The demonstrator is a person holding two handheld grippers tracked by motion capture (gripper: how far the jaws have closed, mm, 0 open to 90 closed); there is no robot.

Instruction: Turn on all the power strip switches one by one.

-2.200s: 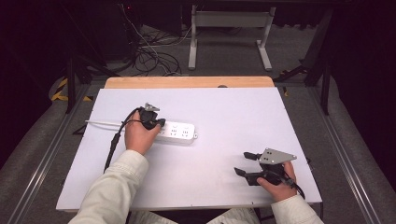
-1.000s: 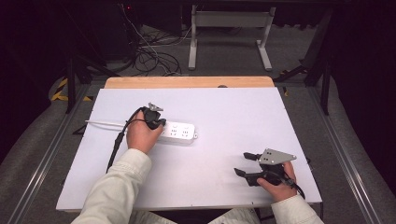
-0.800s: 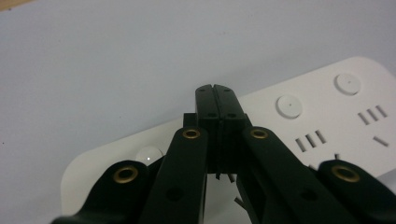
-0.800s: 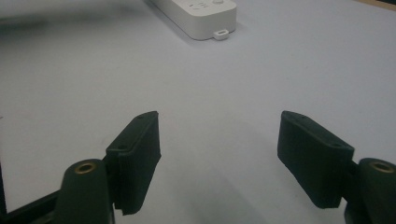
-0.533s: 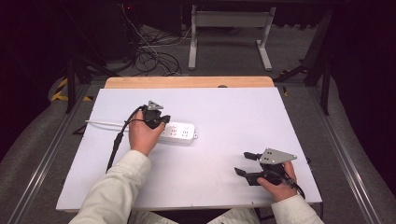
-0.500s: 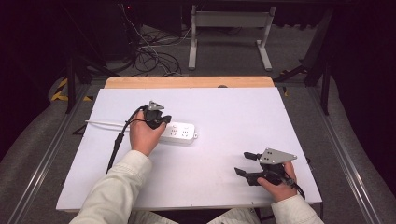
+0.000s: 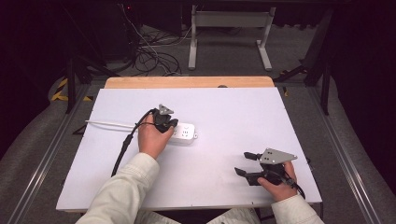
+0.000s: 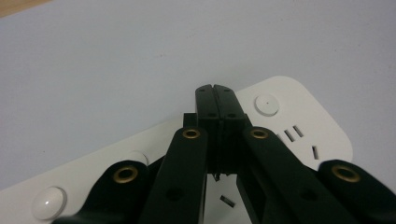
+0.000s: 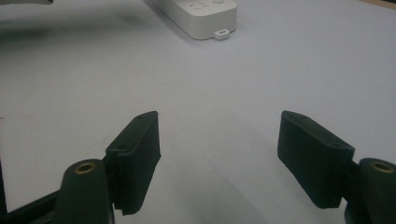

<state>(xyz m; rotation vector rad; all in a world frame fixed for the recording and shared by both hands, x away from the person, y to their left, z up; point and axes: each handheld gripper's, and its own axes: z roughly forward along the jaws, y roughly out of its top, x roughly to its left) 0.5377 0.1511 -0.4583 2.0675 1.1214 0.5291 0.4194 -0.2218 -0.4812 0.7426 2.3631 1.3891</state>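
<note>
A white power strip (image 7: pixel 187 133) lies on the white board left of centre, and its white cord (image 7: pixel 107 123) runs off to the left. My left gripper (image 7: pixel 170 123) hangs over the strip's left half, its jaws pressed together. In the left gripper view the shut tips (image 8: pixel 216 88) sit just above the strip's top face (image 8: pixel 289 116), between its round buttons and socket slots. A small dark piece under the jaws cannot be made out. My right gripper (image 7: pixel 245 163) rests near the front right of the board, open with nothing in it (image 9: pixel 219 154). The strip's end (image 9: pixel 201 11) lies far ahead of it.
The white board (image 7: pixel 233 107) covers a wooden table with bare room between the two hands. The left gripper's black cable (image 7: pixel 123 147) trails toward the front left. Beyond the table are floor cables and a metal stand.
My left gripper has edged slightly to the right over the power strip. The right gripper has stayed where it was.
</note>
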